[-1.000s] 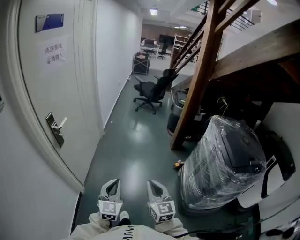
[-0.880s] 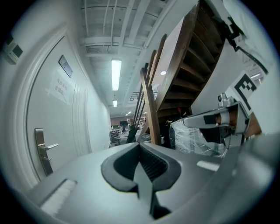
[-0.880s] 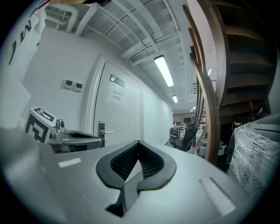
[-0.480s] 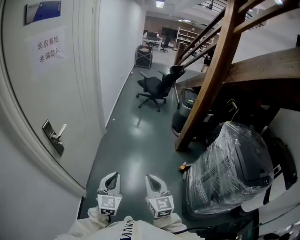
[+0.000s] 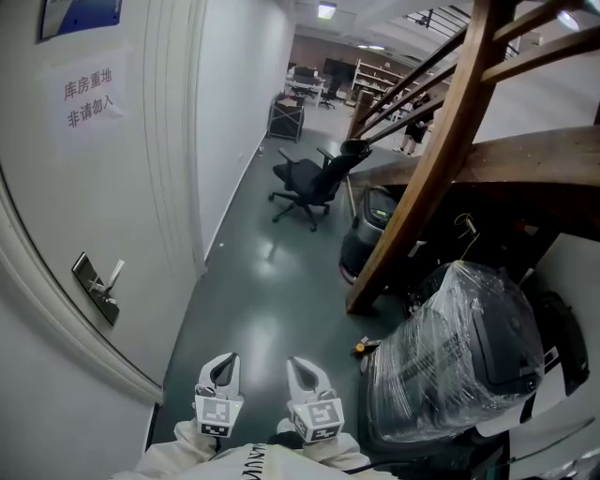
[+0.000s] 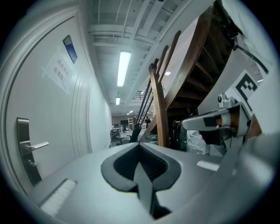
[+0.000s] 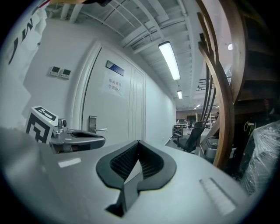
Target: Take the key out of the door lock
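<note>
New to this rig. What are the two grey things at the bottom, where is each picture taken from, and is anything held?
No robot: a person carries two handheld grippers. The head view looks down from the person's head at the left gripper and right gripper. The other two views ride on each gripper. Both pairs of jaws are closed, holding nothing. The door with its lock plate stands to the left, not yet reached; any key is too small to see.

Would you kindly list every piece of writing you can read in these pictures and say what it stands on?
"库房重地 / 非请勿入": paper notice stuck on the white door.
Blue plaque above the notice: too small to read.
Print on the person's white garment: cut off at the picture's edge, unreadable.
</note>
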A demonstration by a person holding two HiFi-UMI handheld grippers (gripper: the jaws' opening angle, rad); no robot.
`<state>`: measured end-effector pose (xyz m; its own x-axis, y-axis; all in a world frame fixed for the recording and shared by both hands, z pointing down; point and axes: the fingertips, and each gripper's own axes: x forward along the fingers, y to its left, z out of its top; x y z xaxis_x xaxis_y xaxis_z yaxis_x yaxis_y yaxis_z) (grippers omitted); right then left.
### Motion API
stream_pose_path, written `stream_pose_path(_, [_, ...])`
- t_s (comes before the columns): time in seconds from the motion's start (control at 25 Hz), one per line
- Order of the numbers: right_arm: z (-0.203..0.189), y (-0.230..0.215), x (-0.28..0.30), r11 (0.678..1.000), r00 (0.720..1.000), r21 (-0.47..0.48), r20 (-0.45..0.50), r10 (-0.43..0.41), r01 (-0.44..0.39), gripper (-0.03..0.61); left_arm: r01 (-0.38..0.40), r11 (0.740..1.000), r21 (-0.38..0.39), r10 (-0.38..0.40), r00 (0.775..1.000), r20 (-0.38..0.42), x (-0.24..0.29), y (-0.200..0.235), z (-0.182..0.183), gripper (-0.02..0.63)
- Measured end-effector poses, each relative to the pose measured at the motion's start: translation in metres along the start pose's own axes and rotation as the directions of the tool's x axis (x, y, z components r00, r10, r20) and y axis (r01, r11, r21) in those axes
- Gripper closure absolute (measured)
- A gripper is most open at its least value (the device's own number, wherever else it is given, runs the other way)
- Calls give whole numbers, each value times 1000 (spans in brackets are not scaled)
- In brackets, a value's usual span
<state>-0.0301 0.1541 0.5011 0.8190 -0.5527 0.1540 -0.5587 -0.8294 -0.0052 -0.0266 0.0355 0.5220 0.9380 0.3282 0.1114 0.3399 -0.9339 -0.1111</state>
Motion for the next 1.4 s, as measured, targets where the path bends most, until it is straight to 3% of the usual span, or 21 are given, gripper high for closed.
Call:
stream_pose_path(0.32, [-12,-50,48,999,1000,32,-7,13,-13,578,-8,1000,18,9,1000,-25,63,6,-6,614])
stream_pose_path(1.12, [11,-197,183,985,986,37,2,168,-168,578,-108,993,54,112,991,-70,249,11,17,614])
stream_pose_path(1.4, [8,-203,217,962,963,34,4,271,-271,578,-229,971,68,236,966,-105,255,32,11,614])
